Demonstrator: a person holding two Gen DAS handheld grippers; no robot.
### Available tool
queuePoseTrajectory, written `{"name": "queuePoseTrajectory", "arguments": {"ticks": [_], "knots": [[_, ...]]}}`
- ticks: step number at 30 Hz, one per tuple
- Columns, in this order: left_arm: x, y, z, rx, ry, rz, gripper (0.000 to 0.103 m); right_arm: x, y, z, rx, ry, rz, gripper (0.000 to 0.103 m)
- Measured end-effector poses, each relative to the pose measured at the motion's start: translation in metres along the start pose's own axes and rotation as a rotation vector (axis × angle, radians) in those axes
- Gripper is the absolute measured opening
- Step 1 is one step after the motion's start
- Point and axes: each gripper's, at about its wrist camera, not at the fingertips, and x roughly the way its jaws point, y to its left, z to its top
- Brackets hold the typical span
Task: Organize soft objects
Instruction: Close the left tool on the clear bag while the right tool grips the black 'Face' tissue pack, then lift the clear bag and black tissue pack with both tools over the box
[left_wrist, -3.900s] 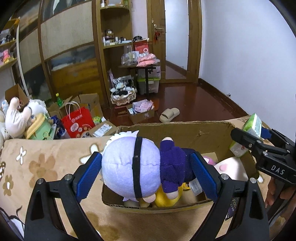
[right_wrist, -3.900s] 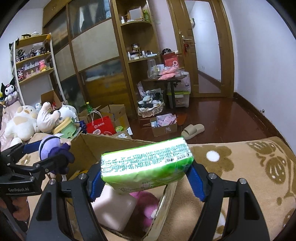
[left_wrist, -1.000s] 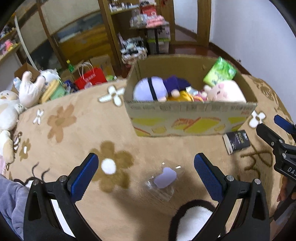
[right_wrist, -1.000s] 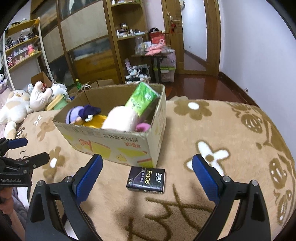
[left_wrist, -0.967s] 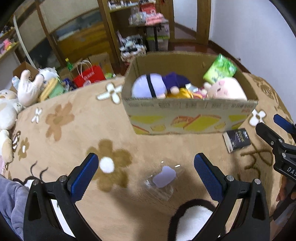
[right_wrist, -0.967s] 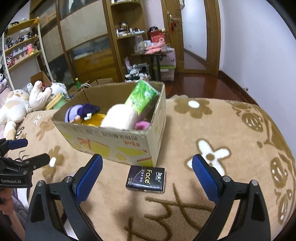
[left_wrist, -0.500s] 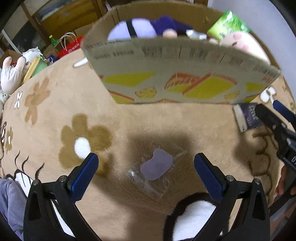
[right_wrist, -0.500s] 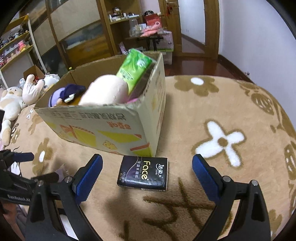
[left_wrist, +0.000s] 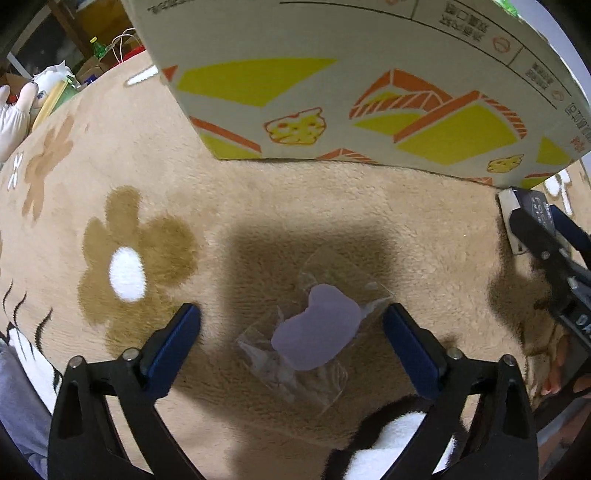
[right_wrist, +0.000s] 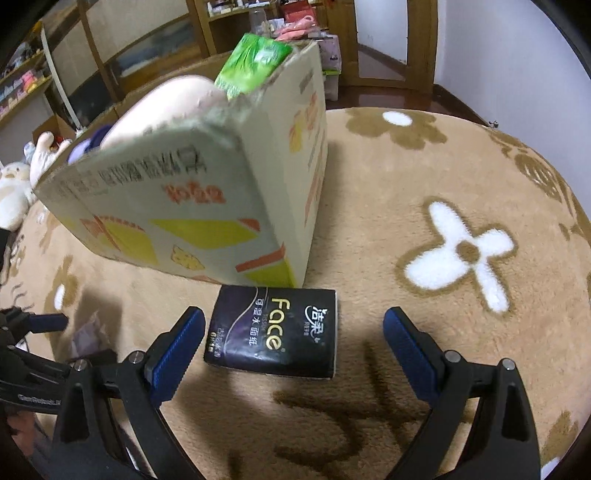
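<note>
A small lilac soft piece in a clear plastic bag (left_wrist: 317, 338) lies on the tan flowered blanket (left_wrist: 258, 206). My left gripper (left_wrist: 291, 325) hangs just over it, the bag between its blue pads; the jaws are closing but the pads stand clear of the bag. A black tissue pack marked "Face" (right_wrist: 273, 332) lies before the cardboard box (right_wrist: 207, 192). My right gripper (right_wrist: 293, 328) is open and low over it, the pack between its fingers, untouched. A pink plush (right_wrist: 166, 107) and a green tissue pack (right_wrist: 255, 61) stick out of the box.
The box wall (left_wrist: 351, 85) stands close in front of both grippers. A black-and-white plush (left_wrist: 388, 439) lies at the near edge of the left wrist view. Plush toys (right_wrist: 14, 184) sit off the blanket's left side. Shelves and a door stand behind.
Both grippers have sunk toward the blanket and tilted downward. The bagged lilac piece and the black pack now lie larger between their fingers. The left jaws have narrowed slightly.
</note>
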Motion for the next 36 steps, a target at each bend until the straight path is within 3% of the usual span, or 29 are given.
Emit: {"name": "queuePoseTrajectory", "arguments": {"ticks": [2,4,8,11,13,14,25,36], "knots": [[-0.001,-0.001,0.000,0.010,-0.006,-0.002,0.090,0.001,0.003,-0.001,-0.015,-0.001,-0.015,0.101],[-0.003,-0.003,-0.002,0.022,-0.010,-0.024,0.076,0.001,0.006,-0.002,-0.028,0.000,-0.026,0.101],[-0.006,-0.010,-0.011,0.035,-0.012,-0.035,0.065,0.000,0.011,-0.005,-0.057,0.007,-0.053,0.095],[-0.009,-0.012,-0.014,0.047,-0.019,-0.028,0.057,-0.002,0.016,-0.009,-0.075,0.013,-0.060,0.087],[-0.011,-0.010,-0.017,0.041,-0.026,-0.021,0.050,-0.004,0.021,-0.012,-0.090,0.015,-0.057,0.073],[-0.012,-0.010,-0.018,0.037,-0.029,-0.020,0.049,-0.005,0.023,-0.013,-0.097,0.016,-0.051,0.070],[-0.037,-0.010,-0.031,0.032,-0.090,0.024,0.046,-0.031,0.035,-0.030,-0.096,0.001,-0.028,0.069],[-0.095,-0.006,-0.046,-0.026,-0.300,0.053,0.045,-0.059,0.034,-0.029,-0.086,-0.060,-0.018,0.069]]}}
